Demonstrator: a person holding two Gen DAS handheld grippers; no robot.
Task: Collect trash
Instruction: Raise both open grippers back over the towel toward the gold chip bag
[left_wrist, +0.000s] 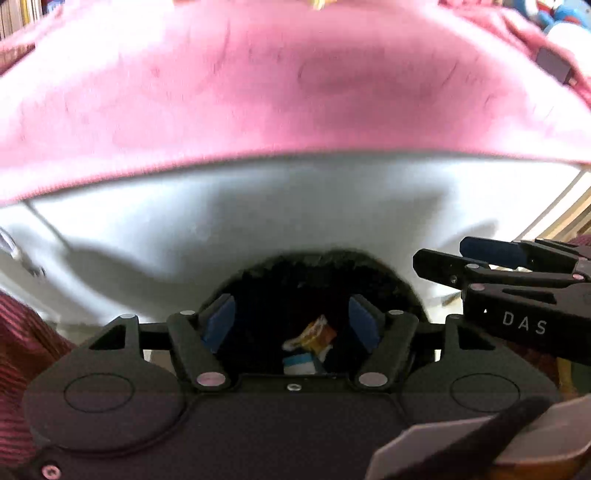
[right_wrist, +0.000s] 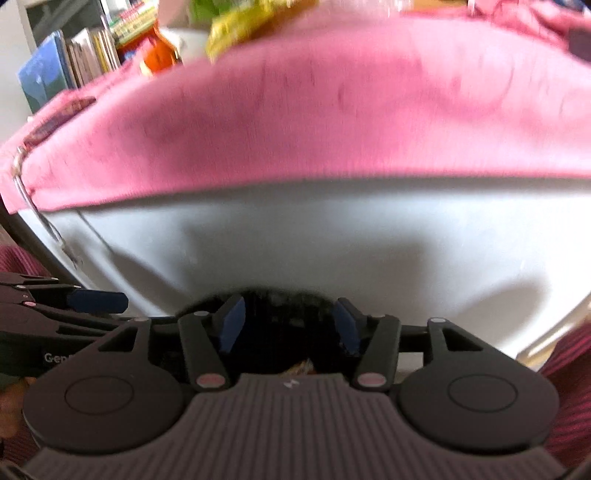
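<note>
Nearest the lens, matte black body of the left gripper (left_wrist: 291, 325), two round caps on its shoulders, linkage arms with pale pivot pins. Jaws released, spread wide, blue pads (left_wrist: 221, 325) angled outward, gripping nothing and touching nothing. Hovers over the round mouth of a trash bin (left_wrist: 317, 266) lined in crinkled black plastic. Down inside, framed between the pads: crumpled wrappers (left_wrist: 310, 341), one orange and yellow, one white with blue, lying together on the dark liner.

Right gripper (right_wrist: 290, 323) much the same from its own camera: ribbed grey panel closest, black round caps either side, jaws likewise parted wide with nothing held, blue pads (right_wrist: 232, 325) splayed over the same black bin mouth. Sliver of orange wrapper just visible at the panel's upper edge.

Side by side, near each other: right gripper entering from the right edge of the left wrist view, "DAS" printed in white on its casing; left gripper showing at the left edge of the right wrist view.

Beyond the bin, smooth white front of the bench (left_wrist: 258, 206), draped above with a soft pink cloth (left_wrist: 280, 92), motion-blurred. Farther back in the right wrist view, upright books (right_wrist: 88, 51) and blurred yellow-green packaging (right_wrist: 240, 22). Dark red ribbed sleeve (left_wrist: 22, 332) at the lower left.
</note>
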